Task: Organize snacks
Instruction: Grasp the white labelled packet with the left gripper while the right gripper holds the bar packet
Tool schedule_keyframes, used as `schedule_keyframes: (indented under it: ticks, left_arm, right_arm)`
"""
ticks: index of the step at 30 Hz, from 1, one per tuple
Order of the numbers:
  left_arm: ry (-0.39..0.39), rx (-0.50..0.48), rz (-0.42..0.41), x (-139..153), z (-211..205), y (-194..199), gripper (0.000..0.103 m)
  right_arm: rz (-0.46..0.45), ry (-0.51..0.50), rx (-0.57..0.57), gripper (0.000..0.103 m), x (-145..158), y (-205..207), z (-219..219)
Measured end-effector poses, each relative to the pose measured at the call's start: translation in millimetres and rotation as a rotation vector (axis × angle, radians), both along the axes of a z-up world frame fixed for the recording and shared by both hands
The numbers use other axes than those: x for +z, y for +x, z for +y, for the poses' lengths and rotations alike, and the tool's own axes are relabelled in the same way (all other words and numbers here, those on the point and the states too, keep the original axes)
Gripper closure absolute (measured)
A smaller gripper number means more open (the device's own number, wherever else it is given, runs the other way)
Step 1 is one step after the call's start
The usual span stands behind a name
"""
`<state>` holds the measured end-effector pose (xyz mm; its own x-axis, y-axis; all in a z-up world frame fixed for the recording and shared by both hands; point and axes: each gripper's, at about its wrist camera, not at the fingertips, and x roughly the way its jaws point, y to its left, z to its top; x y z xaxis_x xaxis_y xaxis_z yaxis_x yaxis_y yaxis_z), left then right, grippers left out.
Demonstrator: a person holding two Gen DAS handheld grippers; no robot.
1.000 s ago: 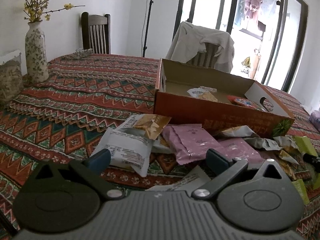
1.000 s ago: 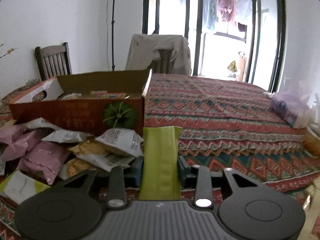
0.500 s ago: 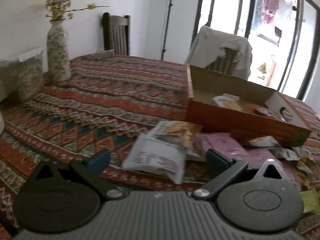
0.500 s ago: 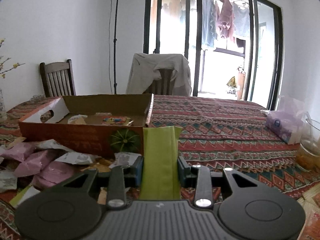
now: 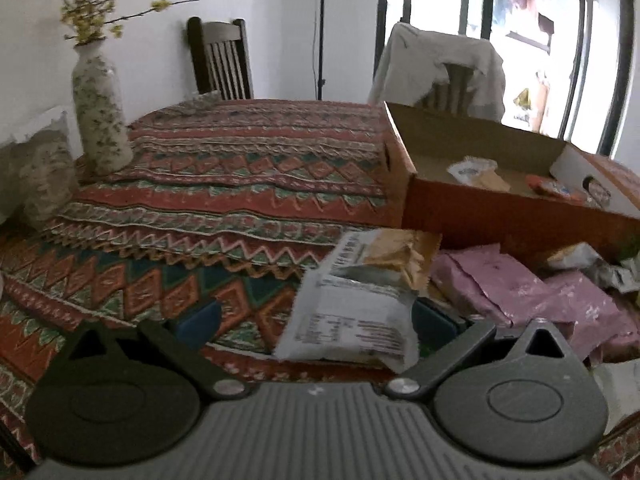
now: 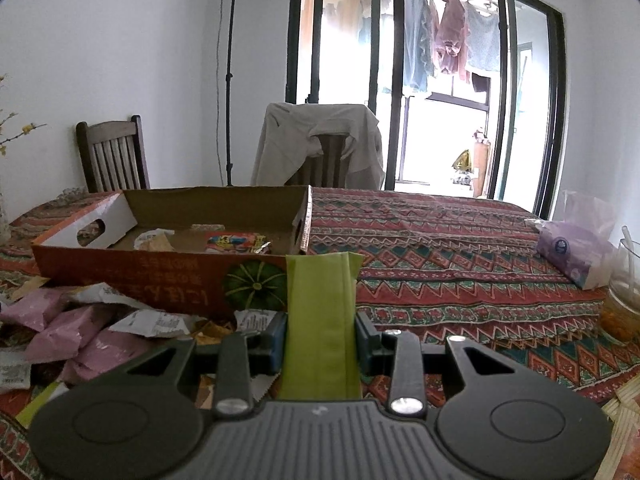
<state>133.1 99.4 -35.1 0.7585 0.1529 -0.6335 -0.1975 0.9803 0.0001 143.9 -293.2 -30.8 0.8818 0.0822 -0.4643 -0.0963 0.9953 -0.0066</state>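
Note:
My right gripper (image 6: 320, 340) is shut on a green snack packet (image 6: 320, 320) and holds it upright above the table, just right of the orange cardboard box (image 6: 132, 276). The box holds a few snacks, among them a red packet (image 6: 236, 242). My left gripper (image 5: 316, 320) is open; a white and tan snack packet (image 5: 356, 312) lies on the tablecloth between its fingers, untouched as far as I can tell. Pink packets (image 5: 516, 292) lie in a pile in front of the box (image 5: 500, 216).
A flowered vase (image 5: 100, 120) stands at the far left of the patterned tablecloth (image 5: 224, 184). A purple tissue pack (image 6: 572, 252) and a glass jar (image 6: 624, 300) sit at the right edge. Two chairs stand behind the table. Loose packets (image 6: 80, 332) lie left of my right gripper.
My right gripper has risen with the green packet, level with the box's front wall. My left gripper has shifted left and closer to the white packet, which now lies between its fingers.

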Motion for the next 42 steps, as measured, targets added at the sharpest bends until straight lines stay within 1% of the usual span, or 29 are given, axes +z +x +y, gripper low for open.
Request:
schedule_keyframes:
  ticks: [4, 7, 11, 12, 13, 15, 18, 19, 21, 23, 24, 25, 26, 27, 29, 32, 33, 34, 36, 37, 39, 42]
  left_arm:
    - [-0.004, -0.003, 0.021, -7.4, -4.2, 6.4, 0.0]
    - [0.004, 0.015, 0.033, -10.0, -4.3, 9.8, 0.0]
    - [-0.013, 0.016, 0.038, -11.9, -1.2, 11.5, 0.001]
    - [-0.02, 0.011, 0.036, -11.5, -0.5, 11.6, 0.005]
    - [-0.032, -0.001, 0.034, -11.4, -0.2, 11.3, 0.014]
    - [-0.052, -0.019, 0.037, -11.2, 0.3, 11.5, 0.028]
    - [-0.057, -0.021, 0.023, -8.9, -0.6, 8.7, 0.038]
    - [-0.057, -0.016, 0.016, -8.1, -1.0, 7.2, 0.044]
    - [-0.056, -0.01, 0.004, -6.0, -1.1, 4.3, 0.05]
    - [-0.056, -0.004, -0.005, -4.3, -0.7, 1.3, 0.052]
    - [-0.049, -0.004, -0.013, -3.4, -1.2, -0.5, 0.058]
    - [-0.039, -0.003, -0.022, -1.7, -1.5, -2.9, 0.067]
    - [-0.034, -0.002, -0.033, 0.5, -1.6, -5.4, 0.069]
    - [-0.034, -0.006, -0.046, 3.4, -1.5, -8.1, 0.074]
    - [-0.026, -0.01, -0.06, 7.7, -1.8, -11.2, 0.078]
    - [-0.026, -0.011, -0.05, 7.8, -1.6, -12.3, 0.077]
    - [-0.026, -0.007, -0.046, 6.8, -1.5, -12.6, 0.076]
    - [-0.019, -0.004, -0.04, 5.8, -2.0, -12.6, 0.072]
    - [-0.011, -0.008, -0.024, 3.5, -3.2, -11.1, 0.056]
    - [-0.005, -0.009, -0.015, 1.6, -4.0, -9.8, 0.049]
    - [0.009, -0.005, 0.015, -4.4, -5.6, -4.4, 0.044]
    - [0.002, -0.005, 0.03, -10.8, -6.7, 0.3, 0.044]
  right_arm:
    - [0.002, -0.001, -0.006, 0.069, 0.3, 1.1, -0.3]
    - [0.0, -0.004, -0.007, 0.069, 0.8, 0.4, -0.4]
    - [0.0, -0.001, -0.01, 0.069, 0.0, -0.2, -0.7]
    - [0.001, 0.002, -0.009, 0.069, -0.3, -0.5, -1.2]
    - [0.001, 0.003, -0.008, 0.069, -0.5, -0.7, -1.3]
    - [0.002, 0.006, -0.006, 0.069, -0.5, -0.5, -1.7]
    - [0.001, 0.01, -0.003, 0.069, -0.3, -2.0, -2.9]
    - [0.0, 0.01, -0.003, 0.069, 0.0, -2.7, -3.6]
    - [-0.001, 0.013, -0.002, 0.069, 0.6, -4.2, -5.2]
    - [-0.004, 0.015, 0.0, 0.069, 0.9, -6.1, -5.3]
    - [-0.005, 0.015, 0.001, 0.069, 1.1, -6.8, -4.7]
    - [-0.007, 0.017, 0.001, 0.069, 1.3, -8.0, -5.2]
    - [-0.008, 0.018, 0.002, 0.069, 1.7, -9.0, -5.3]
    - [-0.01, 0.018, 0.002, 0.069, 2.5, -9.5, -5.7]
    - [-0.013, 0.021, 0.002, 0.069, 3.3, -11.3, -6.4]
    - [-0.019, 0.024, 0.006, 0.069, 5.2, -14.8, -6.6]
    - [-0.02, 0.025, 0.008, 0.069, 5.7, -16.2, -6.6]
    - [-0.022, 0.026, 0.01, 0.069, 6.1, -16.7, -7.3]
    - [-0.021, 0.026, 0.01, 0.069, 6.6, -18.0, -7.4]
    - [-0.02, 0.027, 0.01, 0.069, 6.8, -18.2, -7.8]
    - [-0.02, 0.029, 0.01, 0.069, 7.5, -18.5, -8.4]
    - [-0.021, 0.03, 0.009, 0.069, 8.5, -19.4, -8.5]
